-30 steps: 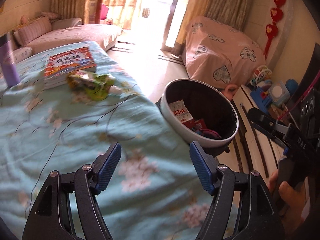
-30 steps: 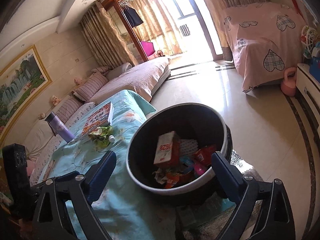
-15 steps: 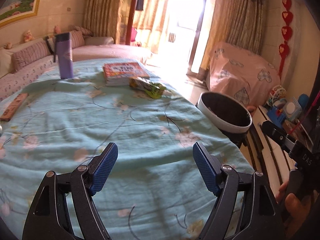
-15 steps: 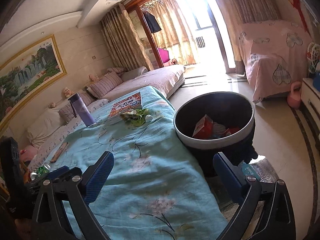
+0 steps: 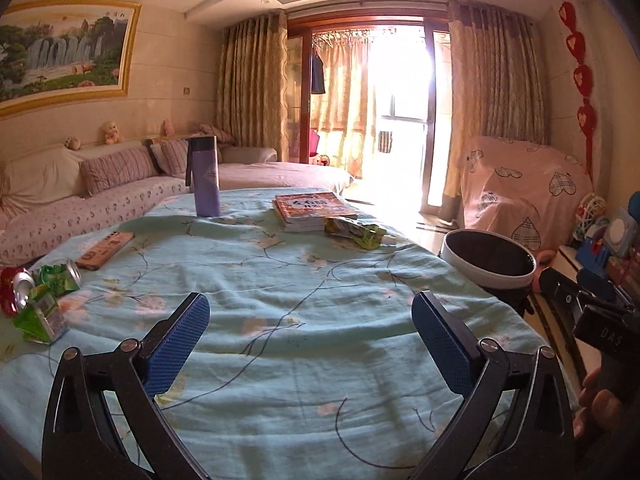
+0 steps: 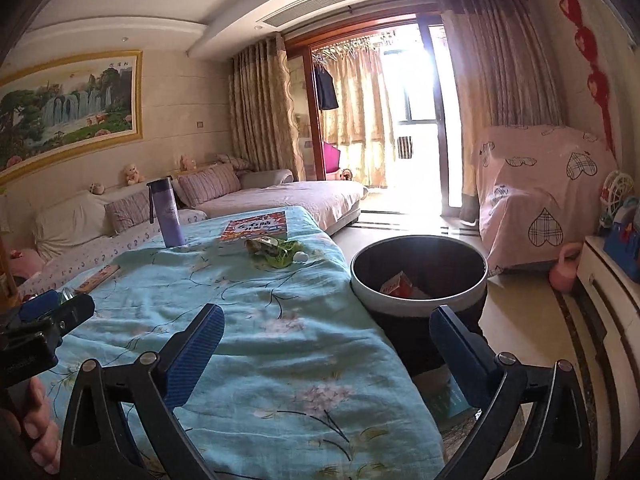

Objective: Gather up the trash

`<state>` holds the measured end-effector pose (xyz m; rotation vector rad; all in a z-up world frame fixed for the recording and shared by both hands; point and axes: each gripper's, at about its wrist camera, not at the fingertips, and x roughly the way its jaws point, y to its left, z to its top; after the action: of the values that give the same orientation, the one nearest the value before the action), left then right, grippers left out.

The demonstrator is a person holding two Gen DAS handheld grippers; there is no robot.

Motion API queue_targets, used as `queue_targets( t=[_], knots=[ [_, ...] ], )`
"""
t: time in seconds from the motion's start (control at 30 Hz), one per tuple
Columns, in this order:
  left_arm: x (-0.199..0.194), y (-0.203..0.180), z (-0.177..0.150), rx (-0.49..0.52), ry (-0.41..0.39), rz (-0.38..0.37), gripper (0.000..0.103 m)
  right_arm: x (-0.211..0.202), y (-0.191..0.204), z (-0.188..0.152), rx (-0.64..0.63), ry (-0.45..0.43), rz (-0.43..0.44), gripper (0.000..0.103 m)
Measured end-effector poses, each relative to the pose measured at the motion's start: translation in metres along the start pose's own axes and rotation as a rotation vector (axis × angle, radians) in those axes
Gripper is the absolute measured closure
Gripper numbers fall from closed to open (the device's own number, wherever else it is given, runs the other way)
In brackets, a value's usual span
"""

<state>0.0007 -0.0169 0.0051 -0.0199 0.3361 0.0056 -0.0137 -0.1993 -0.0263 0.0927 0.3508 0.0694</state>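
Observation:
A round black bin with a white rim [image 5: 490,261] [image 6: 419,278] stands on the floor at the right edge of the table; a red and white carton shows inside it. A green snack wrapper [image 5: 354,233] [image 6: 274,252] lies by the books at the far end of the light blue cloth. Crushed cans and a green carton [image 5: 38,302] lie at the table's left edge. My left gripper [image 5: 310,338] hovers over the near cloth, its jaws opening wide with nothing between them. My right gripper [image 6: 326,350] is open and empty, above the table's right edge near the bin.
A purple bottle [image 5: 205,178] and a stack of books [image 5: 314,210] stand at the far end of the table [image 5: 280,280]. A wooden box [image 5: 105,250] lies at left. Sofas line the back wall; a covered chair [image 6: 536,208] and low shelf with toys are at right.
Both grippers have drawn back from the bin and swung left toward the table. The left jaws have spread wider. The cans at the table's left edge have come into view.

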Motion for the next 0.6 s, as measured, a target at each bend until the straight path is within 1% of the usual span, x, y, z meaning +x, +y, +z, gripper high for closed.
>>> queue_targets(
  t=[0.07, 0.17, 0.37, 0.5, 0.6],
  knots=[
    [-0.004, 0.002, -0.003, 0.009, -0.004, 0.017, 0.0, -0.003, -0.001, -0.002, 0.007, -0.008, -0.009, 0.0],
    [-0.005, 0.003, -0.006, 0.018, 0.002, 0.034, 0.0, -0.005, 0.001, -0.002, 0.005, -0.008, 0.0, 0.0],
    [-0.007, 0.002, -0.01, 0.021, 0.017, 0.047, 0.0, -0.005, 0.01, -0.006, -0.033, 0.004, 0.028, 0.0],
    [-0.009, 0.001, -0.011, 0.038, 0.014, 0.059, 0.0, -0.005, 0.018, -0.01, -0.073, 0.006, 0.008, 0.0],
    [-0.009, 0.0, -0.012, 0.035, 0.024, 0.054, 0.0, -0.004, 0.021, -0.011, -0.09, 0.014, 0.001, 0.0]
  ],
)
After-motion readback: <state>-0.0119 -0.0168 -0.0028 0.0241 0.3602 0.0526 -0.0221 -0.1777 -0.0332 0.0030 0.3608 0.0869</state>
